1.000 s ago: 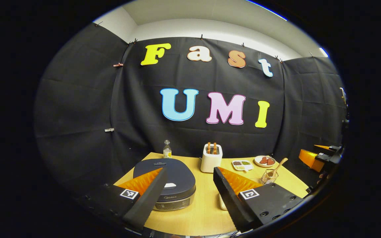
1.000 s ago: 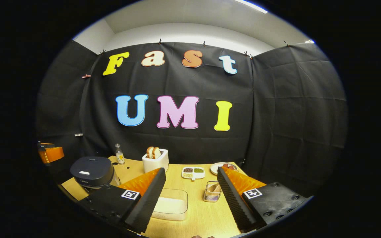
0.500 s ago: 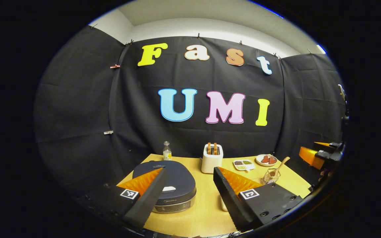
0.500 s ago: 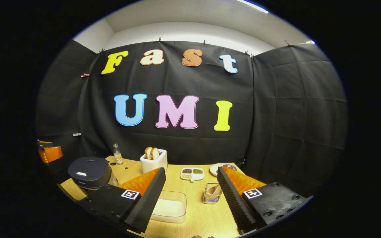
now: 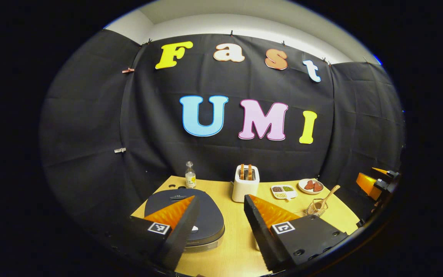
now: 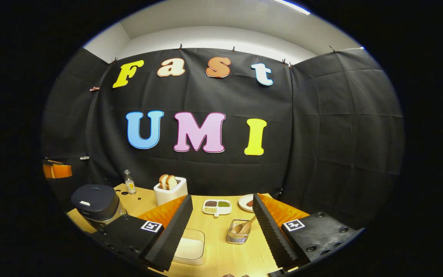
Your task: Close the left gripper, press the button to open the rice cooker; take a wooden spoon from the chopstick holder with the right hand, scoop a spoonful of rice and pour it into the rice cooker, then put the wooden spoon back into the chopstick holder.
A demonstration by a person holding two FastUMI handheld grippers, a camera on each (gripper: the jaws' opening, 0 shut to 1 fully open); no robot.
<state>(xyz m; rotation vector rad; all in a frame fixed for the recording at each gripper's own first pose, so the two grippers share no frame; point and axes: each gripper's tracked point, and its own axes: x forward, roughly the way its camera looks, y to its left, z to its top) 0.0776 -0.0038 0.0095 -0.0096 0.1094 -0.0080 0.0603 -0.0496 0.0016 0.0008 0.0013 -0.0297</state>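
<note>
Two toast slices (one toaster)

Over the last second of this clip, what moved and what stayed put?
The left gripper has moved forward and down over the rice cooker, jaws narrowed a little but open. The right gripper has shifted right, so the chopstick holder with the wooden spoon now sits between its open jaws, not gripped. Unchanged: cooker lid shut, spoon in the holder, rice box, toaster and dishes.
</note>
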